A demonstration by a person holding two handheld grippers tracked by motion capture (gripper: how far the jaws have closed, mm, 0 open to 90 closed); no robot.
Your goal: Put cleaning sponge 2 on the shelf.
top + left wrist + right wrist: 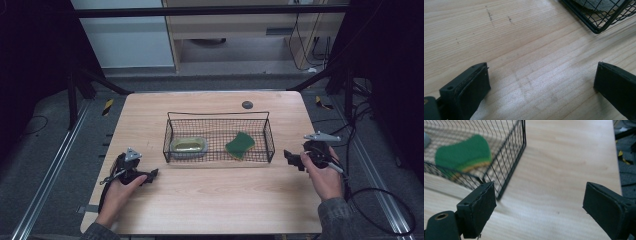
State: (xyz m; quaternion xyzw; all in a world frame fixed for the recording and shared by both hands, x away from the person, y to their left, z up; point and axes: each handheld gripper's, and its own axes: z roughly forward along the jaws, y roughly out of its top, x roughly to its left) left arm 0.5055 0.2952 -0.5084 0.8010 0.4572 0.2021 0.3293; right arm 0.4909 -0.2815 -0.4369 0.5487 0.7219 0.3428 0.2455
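A black wire basket point(218, 114) stands in the middle of the wooden table. Inside it, a green sponge with a yellow underside point(240, 144) lies on the right and a grey oval dish point(189, 146) on the left. My left gripper point(152, 174) rests low at the front left, pointing toward the basket's near left corner point(596, 27). Its jaws point(541, 82) are open over bare wood. My right gripper point(290, 157) is just right of the basket, open with nothing between its jaws point(539, 202). The sponge point(464, 153) shows behind the basket's wire wall point(511, 165).
A small dark round cap point(247, 104) sits in the table behind the basket. The table's right edge point(312, 150) lies close to my right hand, with cables point(380, 210) on the floor beyond. Bare wood point(220, 195) stretches in front of the basket.
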